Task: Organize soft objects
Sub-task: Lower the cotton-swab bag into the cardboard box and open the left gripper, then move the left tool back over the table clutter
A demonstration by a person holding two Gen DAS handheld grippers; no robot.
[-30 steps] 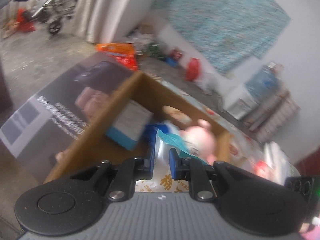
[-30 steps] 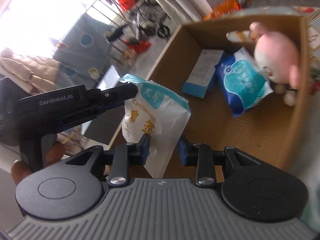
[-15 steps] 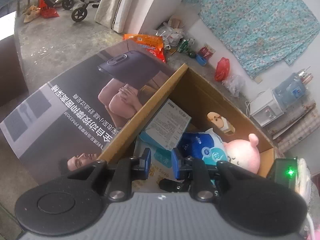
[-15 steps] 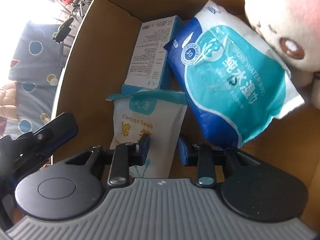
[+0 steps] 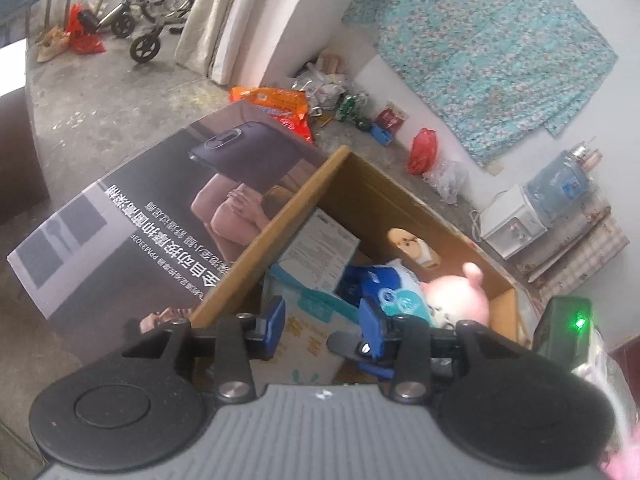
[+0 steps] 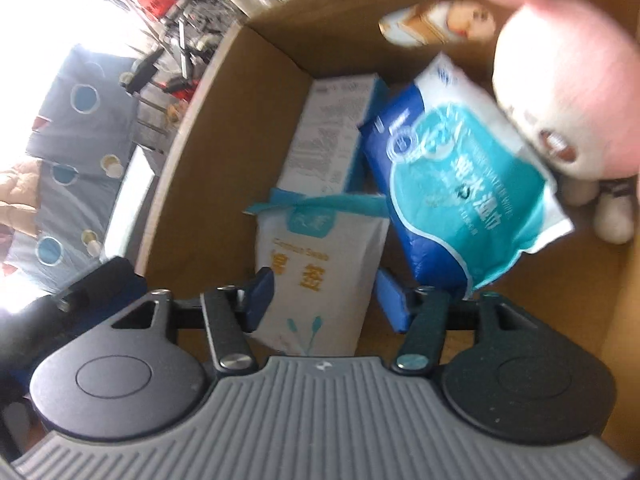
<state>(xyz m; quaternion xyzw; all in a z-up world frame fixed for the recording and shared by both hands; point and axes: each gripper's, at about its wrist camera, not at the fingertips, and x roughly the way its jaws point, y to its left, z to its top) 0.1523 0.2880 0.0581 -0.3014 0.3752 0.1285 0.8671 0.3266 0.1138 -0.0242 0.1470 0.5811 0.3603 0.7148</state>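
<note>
Both grippers had let go since a moment before: the right gripper had been pinching the cotton swab bag, and by now its jaws stood wide apart, one on each side of the bag, with the bag lying loose on the floor of the cardboard box. It looked like the bag had been put down there on purpose, so it could sit in a row with the other soft packs.

The left gripper was open too, with nothing between its jaws. It hung over the near edge of the box, looking down at the same bag. The tip of the right gripper showed just past the left one's right jaw.

Just ahead of the right jaws, past the top of the bag, lay a white and blue box. To the right of the jaws sat the blue wet wipes pack, and its low corner was very near the right jaw. A pink plush toy leaned on the far end of the wipes, and a small pack with a cartoon face lay at the back wall.

The wipes pack could get bumped if the right gripper pulled back carelessly. A dark printed flap lay outside the box on the left
</note>
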